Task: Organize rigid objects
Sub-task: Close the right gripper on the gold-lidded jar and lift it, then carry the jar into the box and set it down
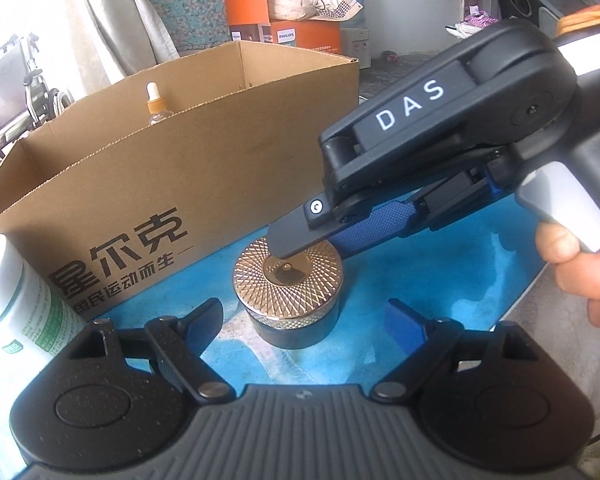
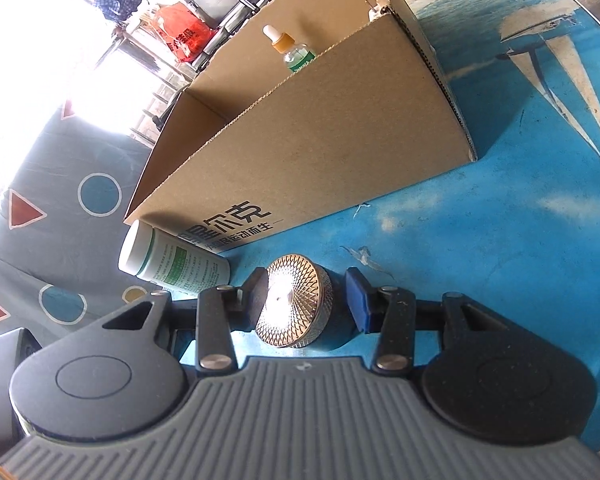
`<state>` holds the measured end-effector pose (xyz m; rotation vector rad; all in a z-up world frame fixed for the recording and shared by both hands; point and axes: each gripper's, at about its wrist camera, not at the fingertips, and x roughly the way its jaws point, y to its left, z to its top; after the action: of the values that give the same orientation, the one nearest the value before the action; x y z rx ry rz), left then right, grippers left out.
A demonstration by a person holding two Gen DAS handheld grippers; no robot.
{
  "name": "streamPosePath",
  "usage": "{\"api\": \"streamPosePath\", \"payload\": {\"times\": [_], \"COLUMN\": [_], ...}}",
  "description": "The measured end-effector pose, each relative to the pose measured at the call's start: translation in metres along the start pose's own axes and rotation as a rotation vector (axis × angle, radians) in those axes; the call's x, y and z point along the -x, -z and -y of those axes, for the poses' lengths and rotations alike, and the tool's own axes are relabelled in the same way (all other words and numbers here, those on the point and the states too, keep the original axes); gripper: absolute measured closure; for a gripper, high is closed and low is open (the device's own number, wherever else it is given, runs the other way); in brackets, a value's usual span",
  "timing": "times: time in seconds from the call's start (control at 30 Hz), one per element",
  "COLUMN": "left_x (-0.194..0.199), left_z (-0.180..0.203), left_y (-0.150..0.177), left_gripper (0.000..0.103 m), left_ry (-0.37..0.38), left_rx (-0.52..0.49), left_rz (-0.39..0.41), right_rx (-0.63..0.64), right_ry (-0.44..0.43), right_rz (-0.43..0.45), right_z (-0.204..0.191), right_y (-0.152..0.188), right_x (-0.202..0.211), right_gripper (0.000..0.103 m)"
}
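A round jar with a gold patterned lid [image 1: 288, 276] stands on the blue table in front of an open cardboard box [image 1: 220, 152]. My left gripper [image 1: 304, 324] is open, just short of the jar, empty. My right gripper [image 2: 310, 300] is open with its fingers on either side of the jar [image 2: 294, 304], a gap showing at the blue right pad. From the left wrist view the right gripper [image 1: 300, 240] comes in from the right over the lid. A dropper bottle [image 2: 294, 50] stands inside the box [image 2: 320, 132]. A white bottle with a green label [image 2: 172, 262] lies left of the jar.
The white bottle also shows at the left edge in the left wrist view [image 1: 16, 300]. Orange boxes [image 1: 276, 28] and a pillow are behind the cardboard box. A patterned grey cloth [image 2: 60, 220] lies left of the table.
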<state>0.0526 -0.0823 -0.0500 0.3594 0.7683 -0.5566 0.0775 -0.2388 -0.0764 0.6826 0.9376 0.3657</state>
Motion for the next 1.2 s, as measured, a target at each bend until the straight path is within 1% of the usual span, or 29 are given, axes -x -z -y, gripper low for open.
{"api": "streamPosePath", "payload": {"times": [0.07, 0.13, 0.2, 0.3, 0.37, 0.63, 0.8, 1.03, 1.2], "left_x": [-0.005, -0.009, -0.014, -0.019, -0.021, -0.019, -0.008, 0.018, 0.041], "left_z": [-0.004, -0.005, -0.006, -0.011, -0.015, -0.014, -0.015, -0.017, -0.018], "left_y": [-0.004, -0.007, -0.009, -0.012, -0.014, -0.014, -0.009, -0.01, -0.023], "left_gripper": [0.015, 0.021, 0.031, 0.04, 0.046, 0.046, 0.046, 0.046, 0.046], "left_ry": [-0.002, -0.004, -0.003, 0.001, 0.02, 0.016, 0.012, -0.003, -0.037], "left_rx": [0.001, -0.001, 0.0, 0.021, 0.042, 0.066, 0.072, 0.085, 0.073], "left_rz": [-0.007, -0.016, -0.025, -0.033, -0.034, -0.026, -0.012, 0.034, 0.091], "right_rx": [-0.005, -0.004, -0.005, -0.005, -0.006, 0.001, 0.021, 0.064, 0.124], "right_ry": [-0.003, -0.002, -0.002, 0.001, 0.0, 0.004, 0.013, 0.007, -0.015], "right_rz": [-0.003, -0.006, -0.01, -0.018, -0.023, -0.021, -0.013, 0.021, 0.073], "right_z": [0.001, 0.001, 0.001, 0.001, 0.002, -0.001, -0.009, -0.029, -0.054], "right_y": [0.001, 0.001, 0.002, 0.002, 0.003, 0.004, 0.008, 0.012, 0.008], "right_x": [0.0, -0.001, -0.003, -0.006, -0.007, -0.009, -0.006, 0.01, 0.033], "right_gripper": [0.061, 0.061, 0.061, 0.061, 0.061, 0.06, 0.06, 0.06, 0.06]}}
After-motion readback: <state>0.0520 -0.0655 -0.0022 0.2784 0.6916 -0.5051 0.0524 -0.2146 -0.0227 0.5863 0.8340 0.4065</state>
